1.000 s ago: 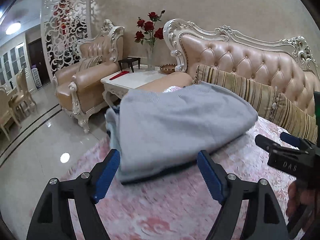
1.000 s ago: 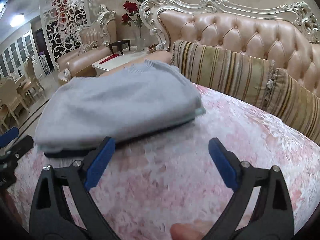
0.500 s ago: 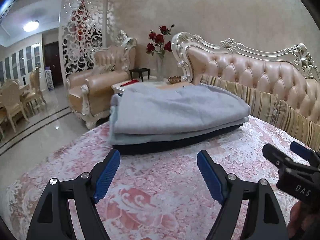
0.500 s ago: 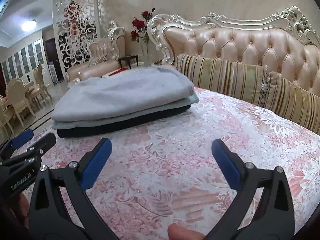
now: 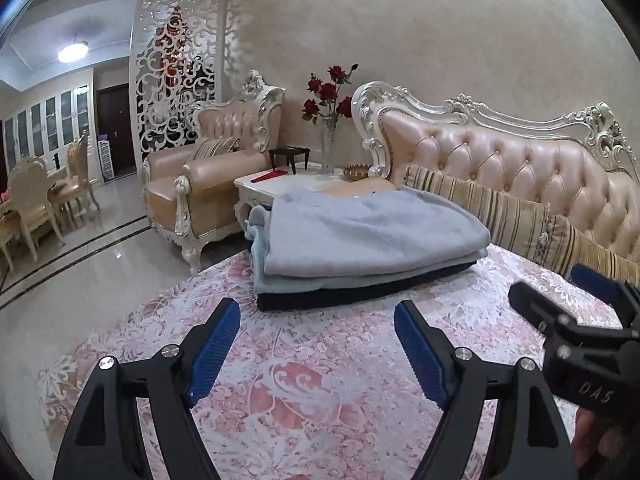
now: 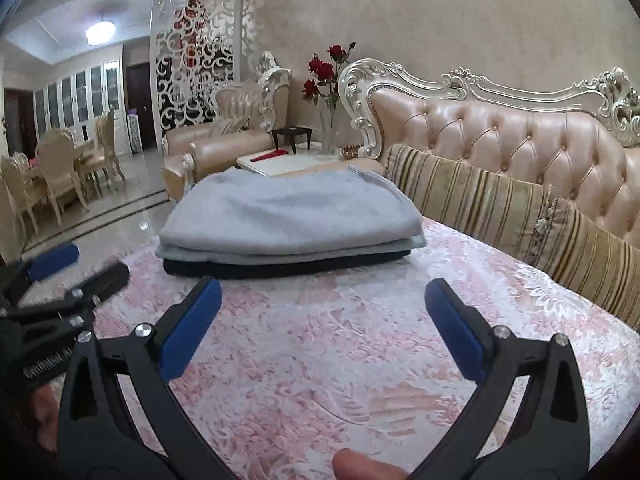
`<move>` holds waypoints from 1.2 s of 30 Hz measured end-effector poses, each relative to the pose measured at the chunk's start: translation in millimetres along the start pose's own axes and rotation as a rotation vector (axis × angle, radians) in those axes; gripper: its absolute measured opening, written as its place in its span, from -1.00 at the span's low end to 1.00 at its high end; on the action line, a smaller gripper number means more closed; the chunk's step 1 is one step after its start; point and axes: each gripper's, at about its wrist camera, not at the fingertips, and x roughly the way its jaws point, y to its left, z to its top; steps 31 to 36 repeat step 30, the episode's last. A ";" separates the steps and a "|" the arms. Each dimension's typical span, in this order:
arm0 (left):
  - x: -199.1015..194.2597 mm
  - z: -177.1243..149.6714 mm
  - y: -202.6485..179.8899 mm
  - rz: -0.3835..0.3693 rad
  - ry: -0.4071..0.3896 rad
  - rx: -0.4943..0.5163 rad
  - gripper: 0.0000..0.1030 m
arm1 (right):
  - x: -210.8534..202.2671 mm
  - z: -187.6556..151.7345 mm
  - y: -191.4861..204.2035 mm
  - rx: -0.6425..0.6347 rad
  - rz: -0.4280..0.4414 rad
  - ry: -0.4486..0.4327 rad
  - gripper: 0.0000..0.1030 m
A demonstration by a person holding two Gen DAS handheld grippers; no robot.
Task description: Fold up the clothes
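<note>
Folded stack (image 5: pixel 368 252) lies just ahead of left gripper (image 5: pixel 316 340) and right gripper (image 6: pixel 320 316), both spread wide, empty.

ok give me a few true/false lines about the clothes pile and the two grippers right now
1. The grey sweater lies on top of the pile. True.
2. The left gripper is shut on the grey sweater. False: its jaws stand open and hold nothing, short of the pile.
3. A dark navy garment is at the bottom of the pile. True.
4. The right gripper is pinching the pink floral cover. False: it is open, with the cover showing between its fingers.
5. The pile sits on the white side table. False: it rests on the pink floral cover, by the striped cushion.
</note>
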 end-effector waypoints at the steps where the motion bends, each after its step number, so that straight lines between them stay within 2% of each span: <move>1: 1.8 0.4 0.0 -0.006 0.000 0.001 0.56 | 0.7 -0.5 -2.3 0.006 0.006 -0.002 0.98; 8: 8.3 -1.0 0.7 -0.039 -0.012 0.004 0.56 | 9.8 -5.5 -3.2 -0.009 0.016 0.014 0.98; 12: 6.0 0.9 -2.9 -0.040 -0.020 0.013 0.56 | 12.6 -9.3 5.0 -0.025 0.029 0.017 0.98; 23: 3.9 2.6 -10.0 -0.045 -0.037 0.037 0.55 | 12.8 -6.8 -2.6 -0.002 0.028 0.019 0.98; 25: 2.5 2.6 -8.8 -0.068 -0.044 0.035 0.52 | 13.8 -7.1 -1.1 -0.005 0.030 0.023 0.98; 28: 0.9 1.8 -12.4 -0.076 -0.051 0.058 0.34 | 15.2 -7.9 0.6 -0.011 0.023 0.028 0.98; 36: 1.6 2.5 -13.1 -0.079 -0.047 0.056 0.37 | 15.8 -8.1 0.5 -0.009 0.024 0.031 0.98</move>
